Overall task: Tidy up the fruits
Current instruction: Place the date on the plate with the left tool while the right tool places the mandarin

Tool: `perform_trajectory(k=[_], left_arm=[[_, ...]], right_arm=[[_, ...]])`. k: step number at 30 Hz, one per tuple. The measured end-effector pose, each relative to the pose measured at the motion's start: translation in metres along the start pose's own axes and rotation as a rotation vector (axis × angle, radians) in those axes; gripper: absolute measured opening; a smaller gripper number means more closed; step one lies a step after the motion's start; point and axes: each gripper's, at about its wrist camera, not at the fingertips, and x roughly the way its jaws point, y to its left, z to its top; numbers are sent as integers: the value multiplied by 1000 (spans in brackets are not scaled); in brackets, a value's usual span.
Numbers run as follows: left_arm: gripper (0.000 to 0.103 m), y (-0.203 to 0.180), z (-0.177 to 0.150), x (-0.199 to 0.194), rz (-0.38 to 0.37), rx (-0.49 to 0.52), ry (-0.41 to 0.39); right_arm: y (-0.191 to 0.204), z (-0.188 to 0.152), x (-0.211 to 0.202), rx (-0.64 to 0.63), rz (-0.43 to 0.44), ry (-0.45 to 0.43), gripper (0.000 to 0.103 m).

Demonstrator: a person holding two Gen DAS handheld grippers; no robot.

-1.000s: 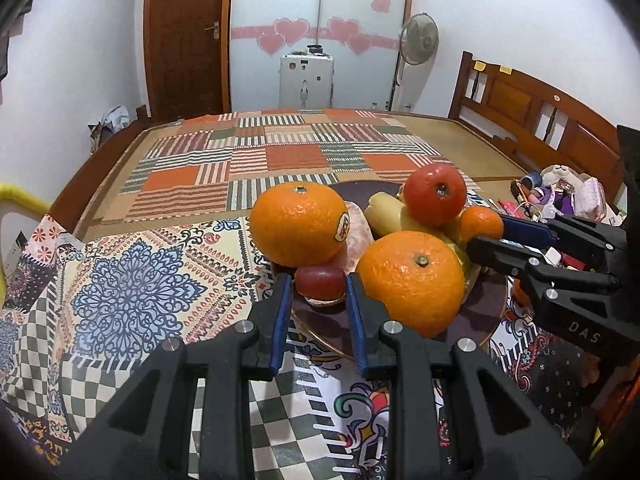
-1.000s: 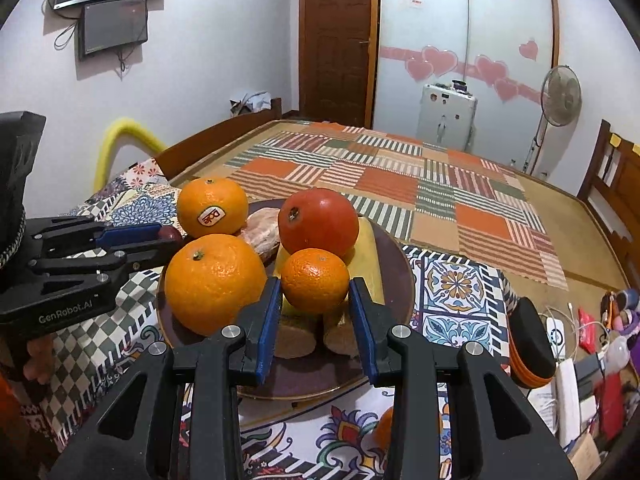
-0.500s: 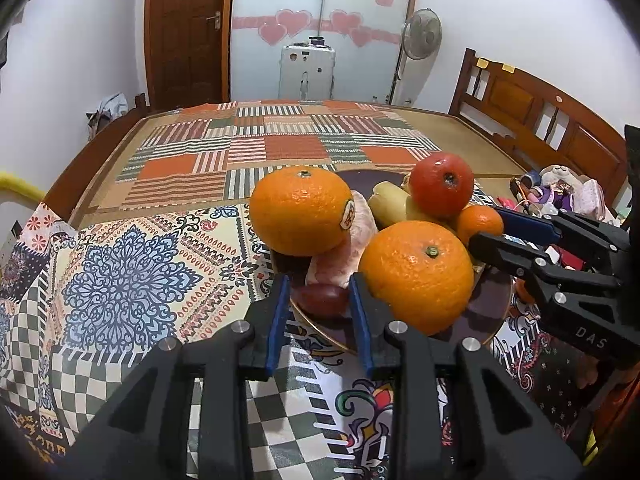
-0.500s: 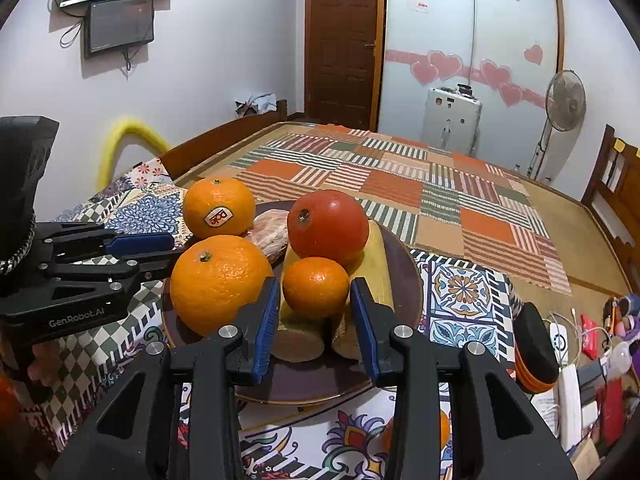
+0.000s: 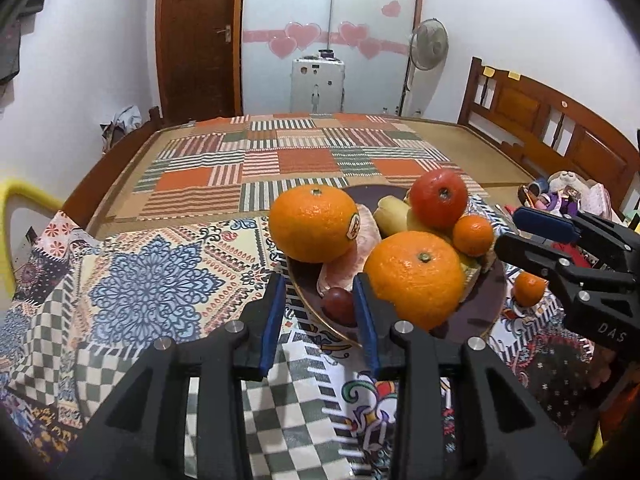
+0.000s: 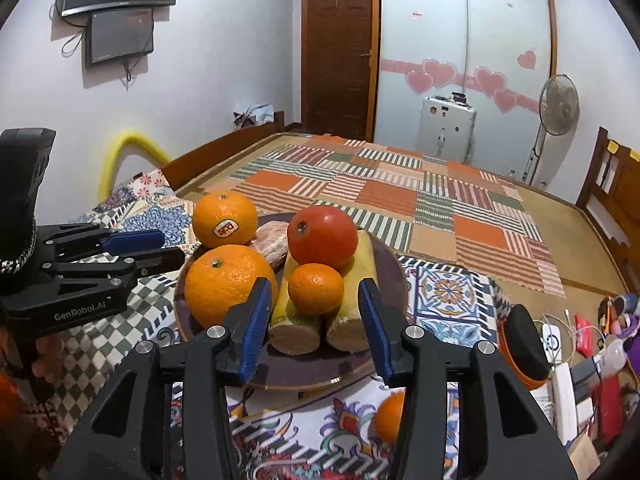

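Note:
A dark plate (image 5: 476, 312) (image 6: 396, 276) holds two big oranges (image 5: 416, 276) (image 5: 312, 228), a red tomato-like fruit (image 6: 322, 236), a small mandarin (image 6: 316, 288), yellow bananas (image 6: 360, 272), a pink fruit (image 5: 344, 256) and a small dark red fruit (image 5: 338, 300). My left gripper (image 5: 318, 320) is open and empty, just short of the dark red fruit at the plate's near edge. My right gripper (image 6: 312, 320) is open and empty, its fingers either side of the mandarin and banana ends. A loose mandarin (image 6: 390, 416) (image 5: 528, 288) lies on the cloth beside the plate.
The plate sits on a patterned cloth (image 5: 152, 280) at the end of a bed with a patchwork mat (image 6: 400, 188). Clutter with a power strip and toys (image 6: 572, 360) lies at the right. A yellow tube (image 6: 120, 152) stands left.
The left gripper let go of the small dark red fruit on the plate, opened and drew back. The right gripper opened wider and pulled back slightly from the mandarin.

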Motion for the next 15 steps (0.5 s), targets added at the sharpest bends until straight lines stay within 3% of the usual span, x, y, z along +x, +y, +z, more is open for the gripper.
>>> perform_trajectory(k=[5,15], left_arm=[[35,-12,-1,-31,-4,2,-25],[51,-47,-23,-76,-29,9,-38]], right_arm=[[-2,-2,-29,18,-8,-26,43],[-5,-18,-79,42,-25,-58,47]])
